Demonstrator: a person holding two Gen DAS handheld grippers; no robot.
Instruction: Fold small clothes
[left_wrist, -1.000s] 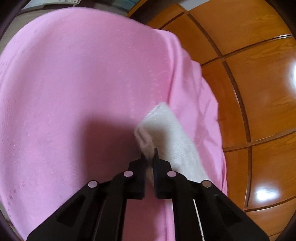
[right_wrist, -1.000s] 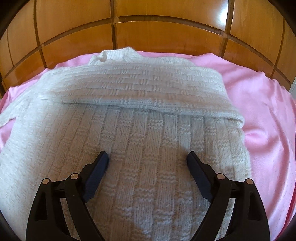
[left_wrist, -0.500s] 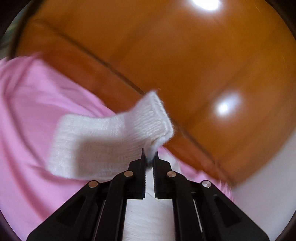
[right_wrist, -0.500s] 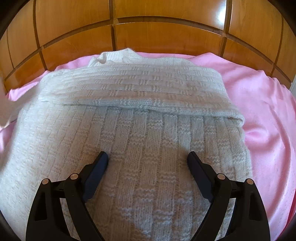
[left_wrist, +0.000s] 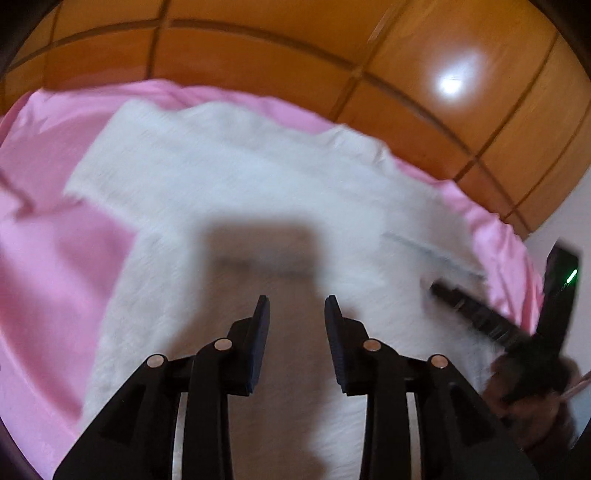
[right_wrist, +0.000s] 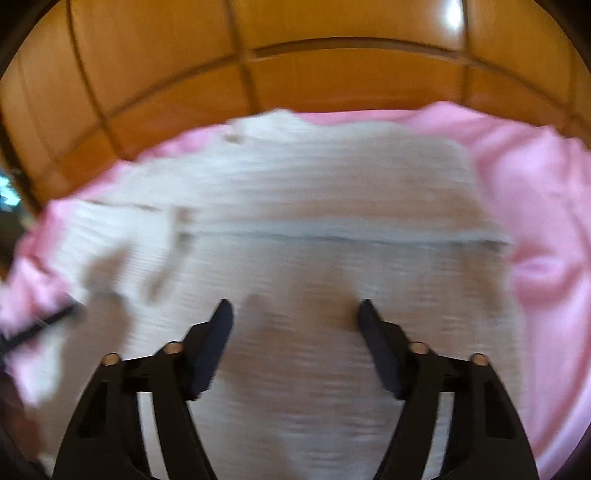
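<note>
A white knit sweater (left_wrist: 258, 192) lies flat on the pink sheet (left_wrist: 48, 258), its upper part folded across the body (right_wrist: 295, 206). My left gripper (left_wrist: 297, 301) hovers over the sweater's middle with its jaws opening. Nothing sits between its pads. My right gripper (right_wrist: 294, 306) is over the lower body of the sweater with its jaws closing. Knit shows below the gap, but neither pad presses on it. The left wrist view catches a finger of the right gripper (left_wrist: 472, 310) on the sweater's right edge. Both views are motion-blurred.
A glossy wooden panelled headboard (right_wrist: 295, 74) rises just behind the sheet's far edge. A white wall (left_wrist: 569, 206) is at the right. A hand (left_wrist: 532, 387) holds the right gripper at the lower right. Pink sheet (right_wrist: 535, 184) lies bare beside the sweater.
My left gripper swung from over the bare pink sheet to above the sweater, carrying the white cuff, then let it go and parted its jaws. The right gripper's jaws narrowed.
</note>
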